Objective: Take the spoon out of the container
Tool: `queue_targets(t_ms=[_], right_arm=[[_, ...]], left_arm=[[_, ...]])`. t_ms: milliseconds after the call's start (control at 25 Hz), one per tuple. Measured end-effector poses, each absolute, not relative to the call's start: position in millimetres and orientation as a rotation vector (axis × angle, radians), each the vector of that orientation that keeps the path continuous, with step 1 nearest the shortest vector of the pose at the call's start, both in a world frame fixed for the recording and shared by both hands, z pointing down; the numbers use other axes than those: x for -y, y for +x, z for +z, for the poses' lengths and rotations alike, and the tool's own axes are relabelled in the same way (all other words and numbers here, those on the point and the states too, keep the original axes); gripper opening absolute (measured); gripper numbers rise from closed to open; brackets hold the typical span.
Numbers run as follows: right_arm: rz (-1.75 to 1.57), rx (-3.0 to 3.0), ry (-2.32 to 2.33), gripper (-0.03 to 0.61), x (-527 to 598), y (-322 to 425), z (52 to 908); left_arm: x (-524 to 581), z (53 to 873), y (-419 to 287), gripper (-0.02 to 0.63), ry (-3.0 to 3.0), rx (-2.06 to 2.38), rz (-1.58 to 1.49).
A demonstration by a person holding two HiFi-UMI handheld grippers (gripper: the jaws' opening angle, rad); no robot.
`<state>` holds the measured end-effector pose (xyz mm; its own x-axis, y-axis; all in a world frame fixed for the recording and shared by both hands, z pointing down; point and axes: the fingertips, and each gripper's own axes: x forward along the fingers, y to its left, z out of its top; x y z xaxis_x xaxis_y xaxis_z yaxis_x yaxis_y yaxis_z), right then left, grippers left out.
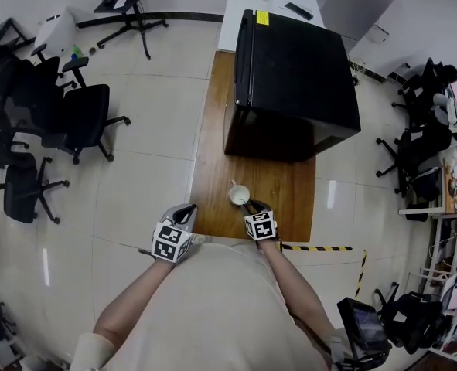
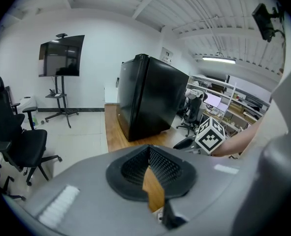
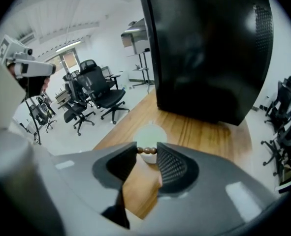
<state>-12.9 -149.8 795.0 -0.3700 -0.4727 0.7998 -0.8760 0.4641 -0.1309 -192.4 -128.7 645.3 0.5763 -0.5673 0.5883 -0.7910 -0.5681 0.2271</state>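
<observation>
A small white cup stands near the front edge of the wooden table. In the right gripper view the cup lies just beyond the jaw tips. A brown beaded spoon handle spans the gap between them. My right gripper is shut on that handle, and in the head view it sits just right of the cup. My left gripper hovers at the table's front left corner, away from the cup. Its jaws meet at the tips with nothing between them.
A black mini fridge fills the far half of the table, just behind the cup. Black office chairs stand on the tiled floor to the left. Yellow-black tape marks the floor at the table's right front.
</observation>
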Motion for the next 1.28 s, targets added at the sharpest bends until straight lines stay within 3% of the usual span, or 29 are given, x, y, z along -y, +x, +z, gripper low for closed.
queue_targets(t_ms=[720,1280], right_arm=[[0.669,2.299,1.031,0.127,159,41,692],[0.649,2.201,1.032,0.127,193,93,753]], left_arm=[[130,654,-82,-0.003,2.329,1.024,0.62],[127,652,-71,-0.003,2.284,1.128,0.669]])
